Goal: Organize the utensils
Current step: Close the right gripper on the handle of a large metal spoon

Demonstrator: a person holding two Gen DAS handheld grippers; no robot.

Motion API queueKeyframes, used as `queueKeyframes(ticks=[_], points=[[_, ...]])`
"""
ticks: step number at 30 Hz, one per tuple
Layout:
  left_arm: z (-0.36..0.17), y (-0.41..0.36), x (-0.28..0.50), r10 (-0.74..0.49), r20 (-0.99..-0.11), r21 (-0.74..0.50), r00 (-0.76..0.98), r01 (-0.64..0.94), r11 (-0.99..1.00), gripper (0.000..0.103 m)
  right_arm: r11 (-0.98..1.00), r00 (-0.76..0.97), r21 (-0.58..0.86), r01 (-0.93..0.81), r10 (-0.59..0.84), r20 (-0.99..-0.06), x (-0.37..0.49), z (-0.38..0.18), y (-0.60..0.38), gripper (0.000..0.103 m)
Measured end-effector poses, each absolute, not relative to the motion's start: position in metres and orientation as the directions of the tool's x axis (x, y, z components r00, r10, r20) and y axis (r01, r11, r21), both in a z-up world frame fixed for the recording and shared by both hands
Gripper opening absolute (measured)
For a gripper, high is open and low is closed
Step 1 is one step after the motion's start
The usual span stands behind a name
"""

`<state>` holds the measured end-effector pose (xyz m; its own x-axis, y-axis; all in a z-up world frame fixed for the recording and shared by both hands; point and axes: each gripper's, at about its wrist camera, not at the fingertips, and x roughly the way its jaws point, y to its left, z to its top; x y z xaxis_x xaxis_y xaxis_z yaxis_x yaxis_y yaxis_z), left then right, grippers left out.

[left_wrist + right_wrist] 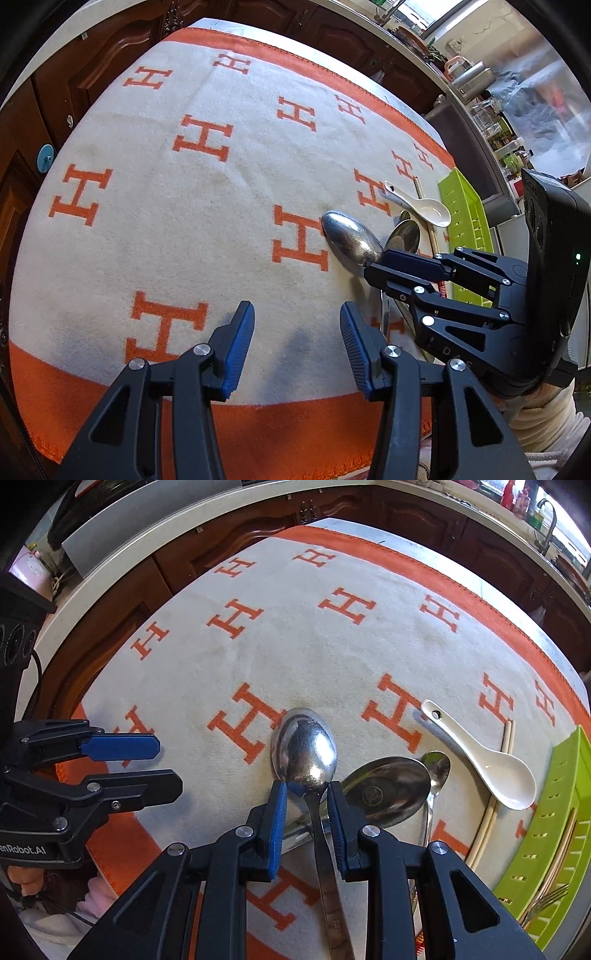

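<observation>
An orange-and-white H-patterned blanket (332,657) covers the table. The right gripper (306,794) straddles the large steel spoon (304,749) at its neck, pads (279,812) not touching it; a green tray (561,794) sits at 3 o'clock. The left gripper (297,325) hangs spread, holding nothing.

Daylight from the far right window (413,11) lights my view brightly; glare on the big spoon (304,751), soft shadows, edges fisheye-bent and dark.

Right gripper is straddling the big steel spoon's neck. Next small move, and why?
Probably close the right gripper on the large metal spoon. Its jaws sit either side of the neck with gaps showing, so nothing is gripped yet. The spoon lies bowl-down on the blanket, and the green tray is off to the right. The left gripper is open and empty.
</observation>
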<state>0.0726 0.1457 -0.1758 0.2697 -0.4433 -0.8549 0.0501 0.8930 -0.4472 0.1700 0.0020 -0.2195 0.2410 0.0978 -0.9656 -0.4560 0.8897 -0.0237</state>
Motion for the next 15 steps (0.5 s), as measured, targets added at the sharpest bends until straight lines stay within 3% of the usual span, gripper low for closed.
queueKeyframes(ticks=[15], points=[[-0.183,0.146,0.075,-0.451,-0.856,-0.458,0.252,0.034,0.888,0.047,0.815,0.248,-0.114,-0.567,0.037,-0.968,0.168,-0.233,0.022,0.021]])
